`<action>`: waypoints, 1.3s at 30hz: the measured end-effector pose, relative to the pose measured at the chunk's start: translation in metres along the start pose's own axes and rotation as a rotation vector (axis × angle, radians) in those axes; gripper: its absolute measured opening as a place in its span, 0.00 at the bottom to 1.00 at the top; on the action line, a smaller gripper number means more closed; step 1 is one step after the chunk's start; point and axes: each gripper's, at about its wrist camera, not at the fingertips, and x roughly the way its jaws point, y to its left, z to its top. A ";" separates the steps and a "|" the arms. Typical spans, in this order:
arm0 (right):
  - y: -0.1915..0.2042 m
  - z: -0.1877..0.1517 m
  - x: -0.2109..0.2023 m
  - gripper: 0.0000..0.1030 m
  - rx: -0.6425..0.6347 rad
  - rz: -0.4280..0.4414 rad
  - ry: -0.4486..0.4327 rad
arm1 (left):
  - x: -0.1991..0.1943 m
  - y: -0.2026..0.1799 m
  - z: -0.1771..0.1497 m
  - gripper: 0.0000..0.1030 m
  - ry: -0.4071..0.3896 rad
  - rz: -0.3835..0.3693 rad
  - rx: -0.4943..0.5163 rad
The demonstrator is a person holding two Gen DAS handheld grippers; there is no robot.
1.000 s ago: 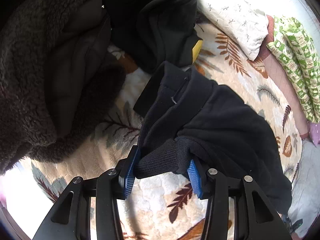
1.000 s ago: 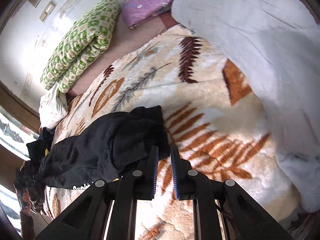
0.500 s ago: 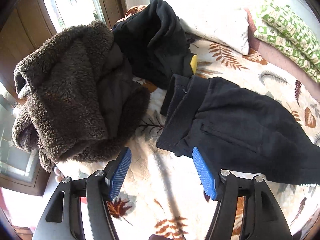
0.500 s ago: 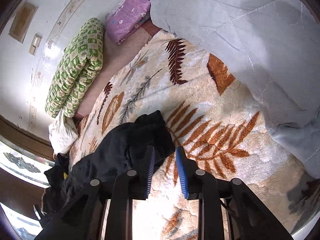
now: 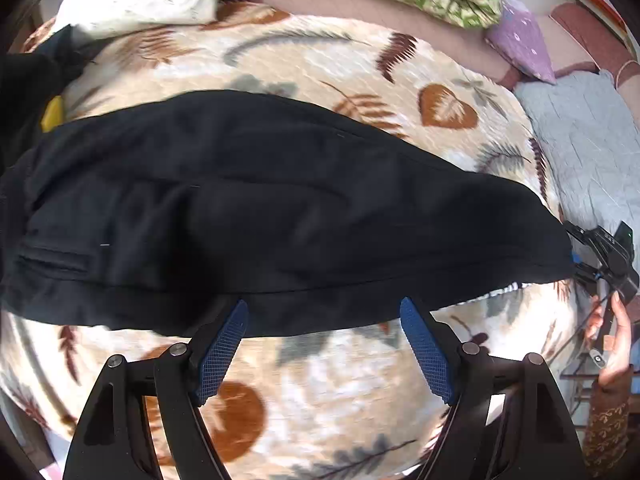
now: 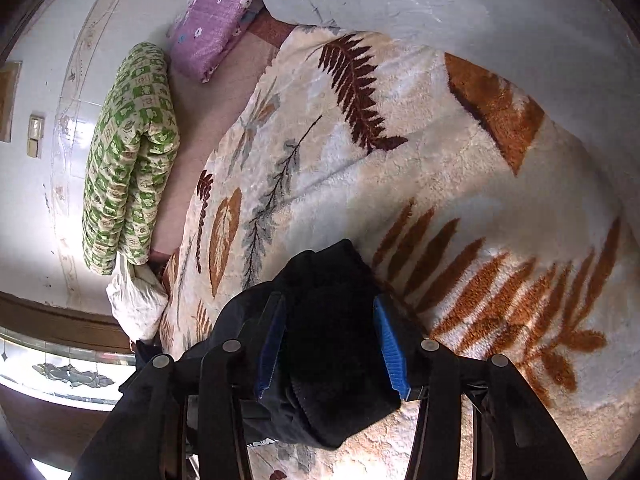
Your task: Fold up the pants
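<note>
Black pants (image 5: 256, 200) lie stretched lengthwise across a leaf-patterned blanket (image 5: 340, 392) on a bed, apparently laid flat so they can be folded. The left tool (image 5: 322, 322), jaws opening and pinching nothing, hovers over the near long edge of the pants. The right tool (image 6: 328, 336), jaws also opening, straddles the cuffed leg end (image 6: 336, 360), its pads seemingly clear of the cloth. White lettering shows at the hem in both views but cannot be read. A green patterned quilt (image 6: 128, 160) lies by the wall.
</note>
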 end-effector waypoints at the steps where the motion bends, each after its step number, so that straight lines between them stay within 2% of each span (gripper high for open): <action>1: 0.003 0.001 0.005 0.46 -0.009 -0.003 0.007 | 0.014 -0.004 0.009 0.76 0.020 -0.015 0.007; 4: 0.009 0.004 0.017 0.48 -0.042 -0.041 0.017 | 0.037 -0.025 0.024 0.76 0.043 -0.033 0.012; 6: 0.011 0.004 0.023 0.48 -0.064 -0.056 0.034 | 0.050 -0.025 0.039 0.76 0.051 -0.052 -0.011; 8: 0.019 0.001 0.022 0.41 -0.149 -0.072 0.025 | 0.054 -0.022 0.055 0.76 0.051 -0.066 -0.037; 9: 0.024 0.000 0.020 0.19 -0.198 -0.089 0.018 | 0.058 -0.022 0.062 0.76 0.045 -0.061 -0.045; 10: 0.027 -0.002 0.019 0.15 -0.238 -0.099 0.021 | 0.060 -0.019 0.071 0.76 0.036 -0.049 -0.054; 13: 0.032 -0.006 0.002 0.13 -0.306 -0.095 -0.040 | 0.062 -0.013 0.093 0.77 0.018 -0.017 -0.092; 16: 0.026 -0.003 -0.007 0.13 -0.317 -0.110 -0.079 | 0.078 -0.010 0.117 0.77 0.052 -0.033 -0.136; 19: 0.012 -0.001 -0.004 0.14 -0.254 -0.052 -0.040 | 0.088 -0.028 0.123 0.77 0.072 -0.056 -0.137; 23: -0.001 0.000 -0.001 0.21 -0.168 0.013 0.004 | 0.111 -0.050 0.135 0.77 0.106 -0.044 -0.110; 28: -0.002 -0.005 -0.004 0.46 -0.153 0.038 0.033 | 0.125 -0.054 0.152 0.77 0.104 -0.006 -0.084; 31: 0.004 -0.008 -0.002 0.49 -0.176 0.038 0.050 | 0.116 -0.034 0.153 0.77 0.068 0.027 -0.096; 34: 0.010 -0.010 0.004 0.50 -0.205 0.011 0.054 | 0.099 0.001 0.147 0.77 0.034 0.056 -0.127; 39: 0.016 -0.014 0.008 0.50 -0.231 -0.026 0.056 | 0.037 0.070 0.135 0.77 -0.073 0.108 -0.181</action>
